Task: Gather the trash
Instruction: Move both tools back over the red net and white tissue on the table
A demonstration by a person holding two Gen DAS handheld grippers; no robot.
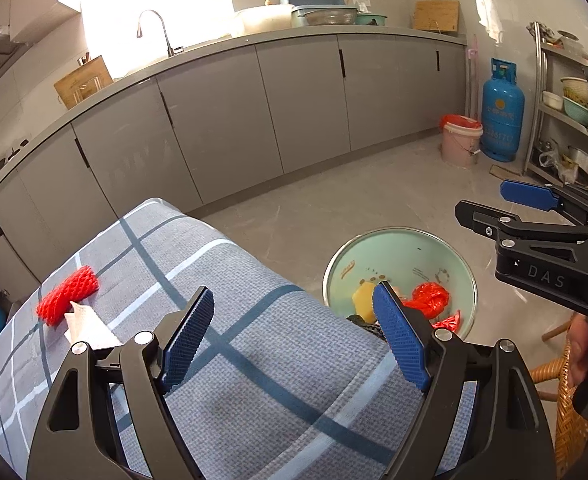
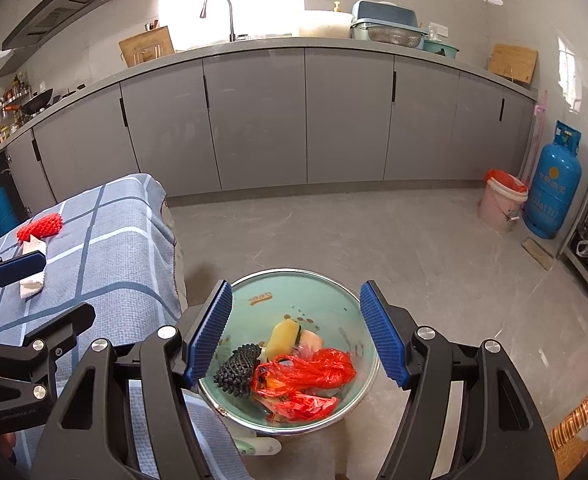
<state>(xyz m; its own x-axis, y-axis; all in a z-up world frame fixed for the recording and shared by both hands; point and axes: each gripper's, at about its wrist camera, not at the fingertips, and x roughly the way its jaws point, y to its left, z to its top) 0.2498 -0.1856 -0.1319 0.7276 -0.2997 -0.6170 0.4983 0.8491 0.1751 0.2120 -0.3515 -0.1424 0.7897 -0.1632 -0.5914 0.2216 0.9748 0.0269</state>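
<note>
A red foam net and a crumpled white tissue lie on the checked cloth of the table. Beside the table stands a mint-green basin. It holds a yellow sponge, a black foam net and red plastic bags. My left gripper hovers open over the cloth, right of the tissue, holding nothing. Over the basin my right gripper is open and empty too.
Grey kitchen cabinets run along the far wall. A pink bucket lined with a red bag and a blue gas cylinder stand in the right corner, by a metal rack. A wicker seat is at the lower right.
</note>
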